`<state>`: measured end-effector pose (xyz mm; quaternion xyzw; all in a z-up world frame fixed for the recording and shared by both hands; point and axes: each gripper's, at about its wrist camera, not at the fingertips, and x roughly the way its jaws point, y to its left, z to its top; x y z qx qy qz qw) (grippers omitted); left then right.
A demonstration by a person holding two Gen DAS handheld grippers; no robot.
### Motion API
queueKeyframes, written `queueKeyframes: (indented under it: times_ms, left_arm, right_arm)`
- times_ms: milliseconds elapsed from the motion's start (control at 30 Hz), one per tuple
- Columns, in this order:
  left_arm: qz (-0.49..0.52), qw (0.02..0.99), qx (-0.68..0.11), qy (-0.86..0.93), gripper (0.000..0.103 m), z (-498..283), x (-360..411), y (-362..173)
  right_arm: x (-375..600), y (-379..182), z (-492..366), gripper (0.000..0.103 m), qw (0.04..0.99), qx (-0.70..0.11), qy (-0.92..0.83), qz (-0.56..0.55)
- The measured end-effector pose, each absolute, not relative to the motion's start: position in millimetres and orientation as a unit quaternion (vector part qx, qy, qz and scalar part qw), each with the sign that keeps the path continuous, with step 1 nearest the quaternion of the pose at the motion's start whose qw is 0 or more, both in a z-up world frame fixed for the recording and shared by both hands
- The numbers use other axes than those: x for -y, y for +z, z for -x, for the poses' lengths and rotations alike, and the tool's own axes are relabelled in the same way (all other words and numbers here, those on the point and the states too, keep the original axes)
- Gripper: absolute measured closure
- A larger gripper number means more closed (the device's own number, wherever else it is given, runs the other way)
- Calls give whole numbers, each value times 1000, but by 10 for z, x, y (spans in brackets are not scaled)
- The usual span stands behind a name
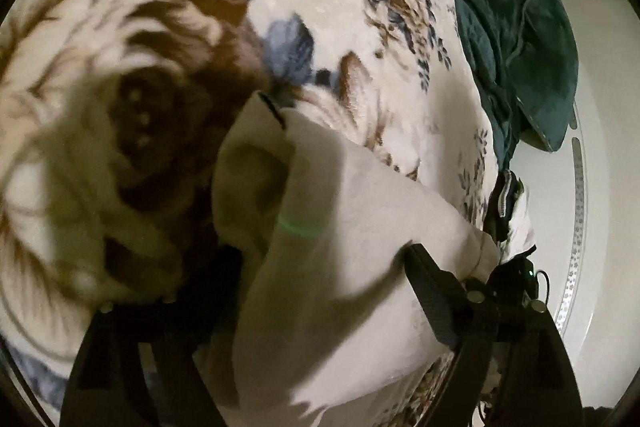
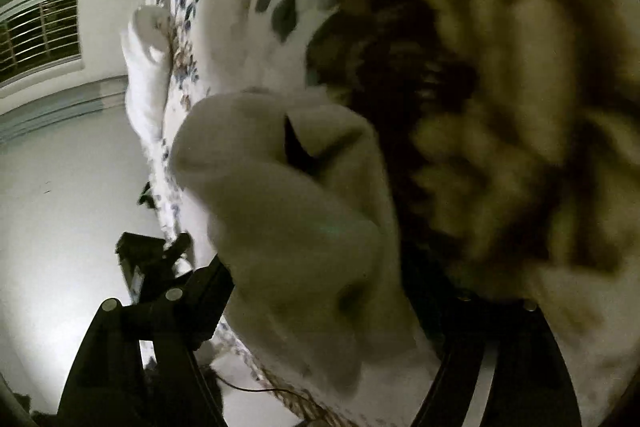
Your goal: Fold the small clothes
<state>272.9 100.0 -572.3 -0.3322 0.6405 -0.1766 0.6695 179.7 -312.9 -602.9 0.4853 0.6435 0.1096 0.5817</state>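
A small white garment (image 1: 320, 251) hangs bunched between the fingers of my left gripper (image 1: 316, 307), which is shut on it above the floral blanket (image 1: 328, 7). The same white garment (image 2: 288, 195) fills the middle of the right wrist view, held between the fingers of my right gripper (image 2: 320, 307), which is shut on it. A dark slit or label shows on the cloth in both views. The inner fingertips are hidden by the cloth.
A dark green garment (image 1: 516, 27) lies at the blanket's far edge. A folded white cloth (image 2: 146, 75) lies on the blanket's edge. White floor (image 2: 68, 187), a window with blinds (image 2: 40, 35) and a dark device (image 2: 140, 259) are beyond.
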Motion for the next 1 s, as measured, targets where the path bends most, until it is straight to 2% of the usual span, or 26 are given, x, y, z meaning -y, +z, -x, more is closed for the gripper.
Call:
queueKeyframes:
  times_ms: [100, 133, 167, 200, 233, 267, 333, 500, 667, 867, 1000]
  left_arm:
    - [340, 674, -630, -182, 20, -2700, -1025, -5685]
    - [341, 680, -623, -183, 27, -2680, -1038, -5674]
    - [337, 686, -620, -180, 63, -2655, -1049, -5651]
    - [333, 688, -620, -178, 76, -2641, -1055, -5633]
    - [340, 688, -616, -179, 78, -2629, -1072, -5612]
    - [347, 690, -610, -177, 80, -2616, -1091, -5589]
    - [349, 697, -602, -176, 82, -2605, -1093, -5502]
    - [355, 706, -584, -188, 82, -2709, -1159, -5136]
    - [338, 724, -572, -185, 82, -3179, -1448, -4614]
    - [318, 756, -549, -159, 82, -4334, -1931, -4195]
    - [317, 774, -532, -133, 82, -5200, -2286, -4200]
  right_arm:
    - [2908, -6100, -1959, 21, 577, -638, 138, -491]
    - [2853, -6094, -1993, 26, 580, -637, 141, -488]
    - [2825, -6082, -2010, 34, 583, -636, 142, -486]
    - [2801, -6069, -2022, 55, 585, -638, 138, -482]
    - [2779, -6067, -2030, 67, 585, -640, 133, -480]
    - [2769, -6045, -2032, 70, 587, -638, 128, -482]
    - [2750, -5950, -2041, 76, 594, -636, 119, -479]
    - [2647, -5600, -2174, 79, 603, -640, 111, -464]
    - [2437, -5096, -2651, 79, 621, -634, 127, -442]
    - [1903, -4772, -3968, 79, 651, -609, 171, -420]
    - [1493, -4766, -5057, 79, 668, -589, 190, -413]
